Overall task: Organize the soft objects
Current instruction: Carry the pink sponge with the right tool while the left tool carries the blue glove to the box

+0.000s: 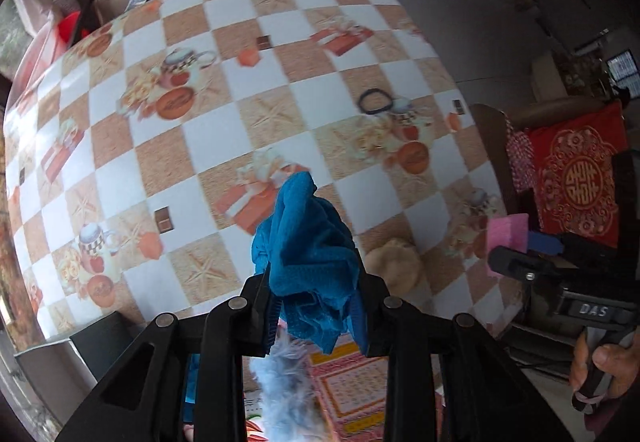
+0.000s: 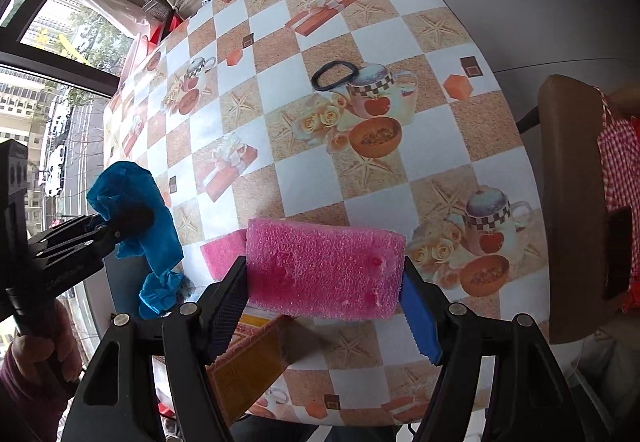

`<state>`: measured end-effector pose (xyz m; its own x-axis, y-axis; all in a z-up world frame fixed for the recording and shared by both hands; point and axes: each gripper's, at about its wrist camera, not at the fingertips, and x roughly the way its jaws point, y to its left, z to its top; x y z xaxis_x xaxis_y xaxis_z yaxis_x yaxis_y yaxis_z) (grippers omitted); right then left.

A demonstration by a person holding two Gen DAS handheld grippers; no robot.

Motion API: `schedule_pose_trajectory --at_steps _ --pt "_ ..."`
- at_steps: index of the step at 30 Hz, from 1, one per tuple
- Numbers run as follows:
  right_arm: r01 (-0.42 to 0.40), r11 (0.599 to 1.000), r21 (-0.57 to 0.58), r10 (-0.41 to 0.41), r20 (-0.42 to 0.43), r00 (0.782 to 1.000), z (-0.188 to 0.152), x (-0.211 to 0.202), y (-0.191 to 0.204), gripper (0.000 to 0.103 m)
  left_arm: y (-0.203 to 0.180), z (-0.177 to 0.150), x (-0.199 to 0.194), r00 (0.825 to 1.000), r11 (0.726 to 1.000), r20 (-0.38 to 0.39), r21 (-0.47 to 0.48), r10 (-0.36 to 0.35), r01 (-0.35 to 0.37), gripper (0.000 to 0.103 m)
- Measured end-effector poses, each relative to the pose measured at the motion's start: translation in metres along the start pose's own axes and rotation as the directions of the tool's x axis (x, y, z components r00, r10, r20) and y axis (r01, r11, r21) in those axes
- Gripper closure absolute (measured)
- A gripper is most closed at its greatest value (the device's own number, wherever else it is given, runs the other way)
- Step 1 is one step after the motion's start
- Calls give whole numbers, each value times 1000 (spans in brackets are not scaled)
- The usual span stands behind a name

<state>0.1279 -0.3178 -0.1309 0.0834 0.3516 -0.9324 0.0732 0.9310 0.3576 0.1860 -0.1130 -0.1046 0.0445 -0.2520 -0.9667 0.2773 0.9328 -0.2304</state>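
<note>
Right wrist: porous pink sponge (image 2: 324, 274) block, crumpled blue cloth (image 2: 136, 209).

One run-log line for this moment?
left gripper: shut on blue cloth | right gripper: shut on pink sponge | black band: on table

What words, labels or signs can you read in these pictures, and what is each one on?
"DAS": white letters on the right gripper's black body, in the left wrist view.
"囍": gold sign on the red cushion on the chair.
Print on the pink and yellow box under the left gripper: too small and blurred to read.
Embossed lettering on the left gripper's body, right wrist view: unreadable.
</note>
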Motion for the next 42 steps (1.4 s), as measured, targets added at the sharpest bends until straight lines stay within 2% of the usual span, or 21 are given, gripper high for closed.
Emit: schedule_pose_trajectory --at_steps 6,13,17,26,34,38,42 --pt "38 998 53 -39 19 999 -23 -17 -18 30 -66 -8 -19 996 982 32 170 -87 81 71" --pt "90 991 98 -92 19 996 -54 -31 -37 30 -121 -36 -36 982 931 5 321 -187 176 71" --pt "117 985 129 -120 14 993 -70 -35 -48 30 -139 -56 -42 973 904 -16 367 -230 220 71" --pt "154 972 178 -161 22 987 -96 -43 -55 30 -156 -90 -51 958 861 -45 428 -285 276 71" --pt "169 960 225 -184 48 982 -127 -50 -46 30 -152 -118 -62 950 830 -55 474 -306 295 71" --pt "167 959 228 -183 48 982 -136 -49 -44 30 -147 -134 -71 953 834 -43 473 -299 283 71" --pt "160 968 195 -173 52 984 -137 -50 -37 30 -139 -149 -75 957 854 -31 444 -289 272 71"
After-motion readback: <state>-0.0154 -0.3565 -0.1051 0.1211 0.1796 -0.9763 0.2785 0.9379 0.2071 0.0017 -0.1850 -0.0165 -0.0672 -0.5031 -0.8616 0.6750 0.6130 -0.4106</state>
